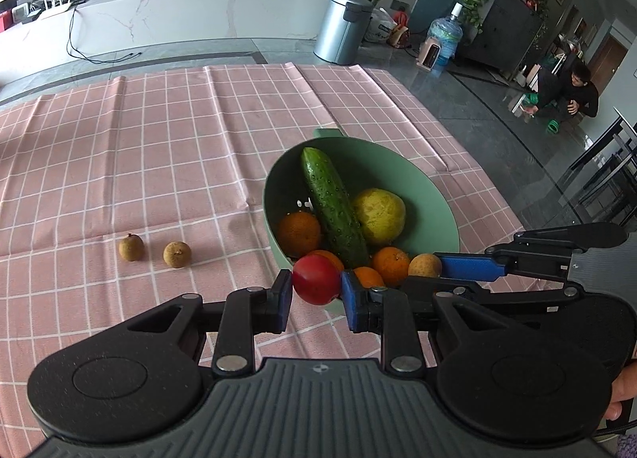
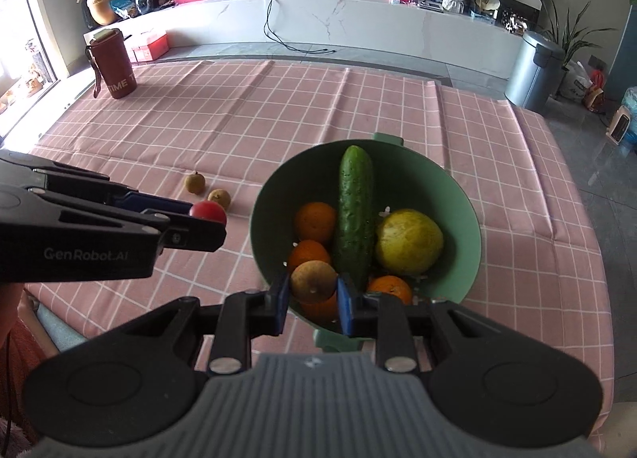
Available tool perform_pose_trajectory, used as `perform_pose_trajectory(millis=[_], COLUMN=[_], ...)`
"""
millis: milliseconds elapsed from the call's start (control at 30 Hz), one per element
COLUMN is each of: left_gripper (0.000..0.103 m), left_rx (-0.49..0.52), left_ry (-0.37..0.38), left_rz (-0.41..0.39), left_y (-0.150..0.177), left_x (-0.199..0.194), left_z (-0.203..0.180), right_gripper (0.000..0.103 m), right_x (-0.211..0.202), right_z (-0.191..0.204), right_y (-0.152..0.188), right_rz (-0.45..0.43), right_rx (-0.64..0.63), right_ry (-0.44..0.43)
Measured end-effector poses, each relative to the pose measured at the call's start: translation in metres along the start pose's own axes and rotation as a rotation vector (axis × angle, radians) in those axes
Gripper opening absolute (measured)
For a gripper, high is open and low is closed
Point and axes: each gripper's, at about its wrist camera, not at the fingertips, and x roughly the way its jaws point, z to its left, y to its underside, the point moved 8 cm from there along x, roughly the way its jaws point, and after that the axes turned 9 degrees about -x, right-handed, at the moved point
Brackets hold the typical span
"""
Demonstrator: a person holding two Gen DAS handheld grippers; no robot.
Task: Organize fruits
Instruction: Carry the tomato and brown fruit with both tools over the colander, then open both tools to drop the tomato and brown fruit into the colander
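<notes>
We see the left claw (image 1: 317, 286) closed on a red fruit (image 1: 317, 278), its blue pads pressed against either side, the fruit held at the near rim of the green bowl (image 1: 438, 203). From the right wrist view the same red fruit (image 2: 208, 212) shows at the tip of the left claw (image 2: 205, 219), above the cloth just left of the bowl (image 2: 466, 227). The right claw (image 2: 312, 290) grips a small brown round fruit (image 2: 313, 281) between its pads, over the near edge of the bowl; in the left wrist view that brown fruit (image 1: 424, 265) sits at the tip of the right claw (image 1: 432, 269). Inside the bowl we note a cucumber (image 2: 355, 215) lying lengthwise down the middle, a large yellow-green fruit (image 2: 409, 241) to its right, and several oranges: one to the cucumber's left (image 2: 315, 222), another nearer (image 2: 309, 255), one at the near right (image 2: 390, 288). Two more small brown fruits (image 1: 131, 247) (image 1: 176, 254) rest on the pink checked cloth (image 1: 159, 159) covering the counter, left of the bowl and near each other but apart. At the far left corner of the counter stands a dark red bottle (image 2: 114, 63), upright, with a strap hanging down its side.
</notes>
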Motion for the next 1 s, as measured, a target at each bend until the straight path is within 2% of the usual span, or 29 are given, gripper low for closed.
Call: perform_pose_trajectory(millis=[200,333,533,667,1000], left_gripper=[0.029,0.030,0.030,0.030,0.032], left_rx=[-0.004,-0.010,0.013,0.078,0.116], left_ry=[-0.009,-0.008,0.002,-0.033,-0.069], left_rz=[0.075,0.064,0.093,0.127,0.168], left_y=[0.002,-0.005,-0.016,-0.013,-0.009], left_x=[0.028,0.034,0.048,0.060,0.073], left_z=[-0.003,-0.002,-0.006,-0.010,-0.014], right_gripper=[0.021,0.021,0.021,0.021,0.022], right_x=[0.024,0.042,0.059,0.061,0.063], right_z=[-0.024,-0.029,-0.038,-0.043,-0.044], right_y=[0.009,0.013,0.020,0.022,0.021], right_rz=[0.085,0.134,0.204,0.223,0.243], right_rx=[0.046,0.060,0.102,0.103,0.075], right_ry=[-0.060,-0.086,-0.124,-0.148,-0.164])
